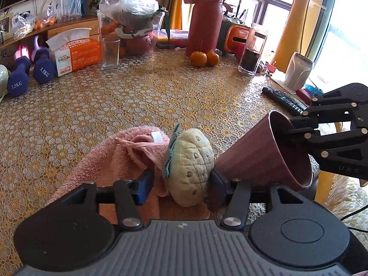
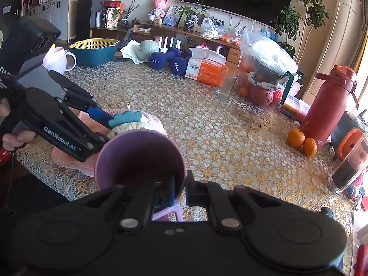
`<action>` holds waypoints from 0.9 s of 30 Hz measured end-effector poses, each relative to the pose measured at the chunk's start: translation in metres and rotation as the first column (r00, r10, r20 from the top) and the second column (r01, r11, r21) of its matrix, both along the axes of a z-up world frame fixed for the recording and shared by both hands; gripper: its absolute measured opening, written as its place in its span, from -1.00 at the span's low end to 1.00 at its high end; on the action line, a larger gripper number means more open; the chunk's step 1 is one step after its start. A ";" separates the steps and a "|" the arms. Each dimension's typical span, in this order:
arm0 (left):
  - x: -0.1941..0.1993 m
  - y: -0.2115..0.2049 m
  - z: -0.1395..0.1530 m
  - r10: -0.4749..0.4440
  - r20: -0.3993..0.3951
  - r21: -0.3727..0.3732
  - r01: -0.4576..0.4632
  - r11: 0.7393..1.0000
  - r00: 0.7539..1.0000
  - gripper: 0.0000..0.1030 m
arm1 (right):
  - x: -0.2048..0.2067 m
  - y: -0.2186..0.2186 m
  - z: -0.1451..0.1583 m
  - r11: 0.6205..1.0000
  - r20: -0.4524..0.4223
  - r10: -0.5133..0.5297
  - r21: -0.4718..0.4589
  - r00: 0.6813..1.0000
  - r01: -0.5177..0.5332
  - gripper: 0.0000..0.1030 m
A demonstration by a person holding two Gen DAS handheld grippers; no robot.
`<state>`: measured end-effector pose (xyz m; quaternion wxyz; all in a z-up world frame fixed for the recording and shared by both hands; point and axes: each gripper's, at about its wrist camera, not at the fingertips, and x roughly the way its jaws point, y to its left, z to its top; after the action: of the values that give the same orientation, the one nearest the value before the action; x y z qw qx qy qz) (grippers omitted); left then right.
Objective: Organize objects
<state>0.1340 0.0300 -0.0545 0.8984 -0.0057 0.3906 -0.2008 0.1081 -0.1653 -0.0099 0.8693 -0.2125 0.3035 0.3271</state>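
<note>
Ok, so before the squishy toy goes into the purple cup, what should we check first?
1. Left hand-held gripper shut on the plush toy: ok.
2. Right hand-held gripper pinching the purple cup wall, one finger inside: ok.
3. Cup mouth facing the toy: not ok, the left view shows its base toward the toy.
4. Toy free of the pink towel: cannot tell, they touch.
5. Toy small enough for the cup: cannot tell.

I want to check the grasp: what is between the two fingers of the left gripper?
In the left wrist view, the cream plush toy sits between the left gripper fingers, over the pink towel.
</note>
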 end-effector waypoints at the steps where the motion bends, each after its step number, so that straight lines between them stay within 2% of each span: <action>1: 0.000 0.000 0.000 0.006 -0.003 -0.007 -0.006 1.000 1.000 -0.31 | 0.000 0.000 0.000 1.000 0.000 0.000 0.000 1.000 0.000 -0.86; 8: -0.009 0.011 0.017 0.041 0.028 -0.046 -0.040 0.998 0.999 -0.41 | 0.000 0.000 0.000 1.000 0.000 -0.003 0.005 1.000 0.003 -0.86; 13: -0.020 0.028 0.044 0.017 0.035 -0.202 -0.010 0.979 0.999 -0.41 | 0.000 -0.001 0.000 1.000 0.001 -0.003 0.004 1.000 0.003 -0.86; 15: -0.024 0.029 0.050 0.003 0.043 -0.238 0.008 0.971 0.999 -0.41 | 0.000 0.000 -0.001 1.000 0.001 -0.004 0.006 1.000 0.004 -0.86; 24: -0.013 0.010 0.024 -0.015 -0.006 -0.149 0.014 0.989 1.000 -0.41 | -0.002 0.000 -0.001 1.000 0.003 -0.002 0.004 1.000 0.002 -0.86; 27: -0.006 0.003 0.010 -0.014 -0.032 -0.068 0.012 0.998 0.999 -0.41 | -0.002 -0.001 -0.001 1.000 0.001 -0.003 0.005 1.000 0.003 -0.86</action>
<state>0.1285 0.0331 -0.0441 0.8899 -0.0370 0.3981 -0.2196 0.1065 -0.1662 -0.0104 0.8705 -0.2101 0.3024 0.3267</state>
